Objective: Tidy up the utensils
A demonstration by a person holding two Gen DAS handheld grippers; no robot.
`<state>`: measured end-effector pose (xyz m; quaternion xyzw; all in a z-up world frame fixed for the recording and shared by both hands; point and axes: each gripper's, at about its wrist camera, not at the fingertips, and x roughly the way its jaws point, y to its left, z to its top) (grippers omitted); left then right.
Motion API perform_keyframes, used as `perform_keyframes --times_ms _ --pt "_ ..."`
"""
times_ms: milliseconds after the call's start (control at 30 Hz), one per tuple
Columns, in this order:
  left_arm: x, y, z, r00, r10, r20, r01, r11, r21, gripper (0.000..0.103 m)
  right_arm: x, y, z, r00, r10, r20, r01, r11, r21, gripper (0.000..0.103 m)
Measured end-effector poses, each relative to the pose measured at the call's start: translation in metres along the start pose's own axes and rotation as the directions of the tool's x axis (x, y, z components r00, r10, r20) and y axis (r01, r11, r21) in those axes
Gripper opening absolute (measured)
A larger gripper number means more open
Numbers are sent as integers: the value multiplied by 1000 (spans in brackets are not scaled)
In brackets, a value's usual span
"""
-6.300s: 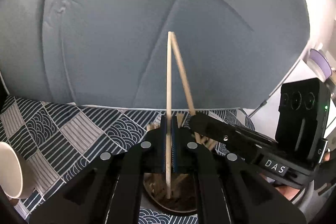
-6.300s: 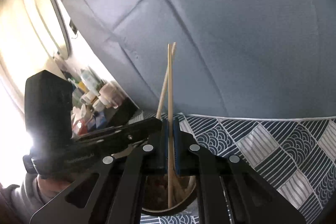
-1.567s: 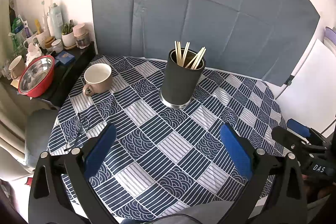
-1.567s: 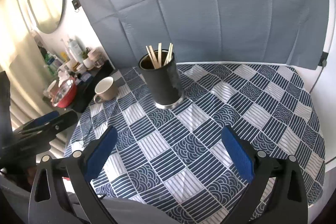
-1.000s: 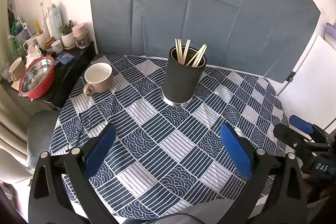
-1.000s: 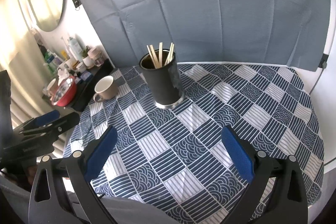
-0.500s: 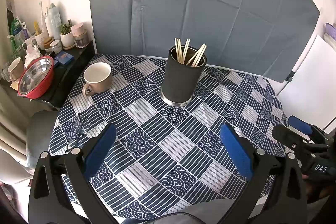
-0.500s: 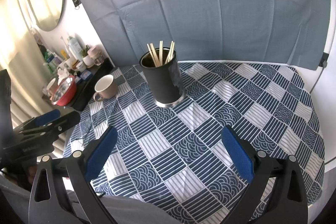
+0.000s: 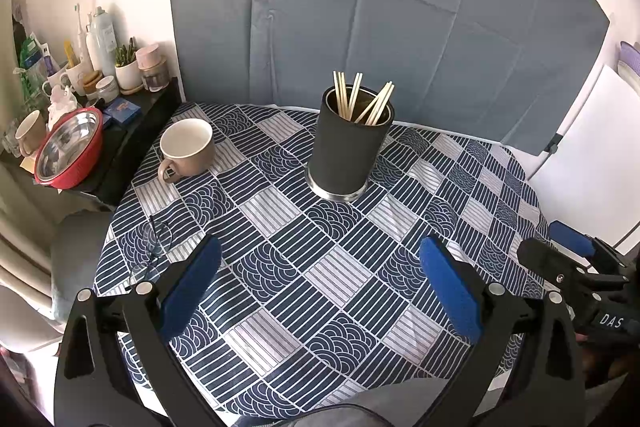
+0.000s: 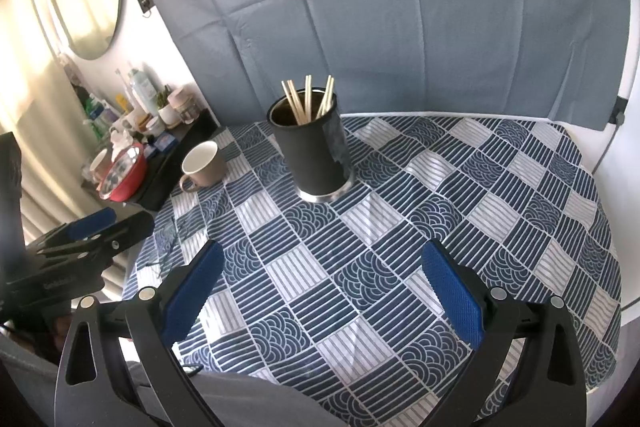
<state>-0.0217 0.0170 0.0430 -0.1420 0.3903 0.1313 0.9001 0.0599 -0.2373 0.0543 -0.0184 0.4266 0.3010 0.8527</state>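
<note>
The bench (image 9: 340, 279), draped in a blue-and-white patterned cloth, is seen with a dark cylindrical holder (image 9: 347, 151) standing upright toward 12 o'clock from both sets of tongs, well apart from each and about equally far from either. The wooden chopsticks (image 9: 362, 103) are held inside it, long axes near vertical and tips fanned above the rim, while a beige mug (image 9: 188, 149) at about 10 o'clock is shown empty. The left tongs (image 9: 320, 287) and right tongs (image 10: 322, 287) are both spread wide apart and nothing is gripped, so the sorting is judged finished.
</note>
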Motion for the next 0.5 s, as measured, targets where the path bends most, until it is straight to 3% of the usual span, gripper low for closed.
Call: perform_keyframes --times_ms 500 --pt "5 2 -2 999 -32 -25 33 999 18 97 4 1 1 1000 10 -15 -10 1000 2 95"
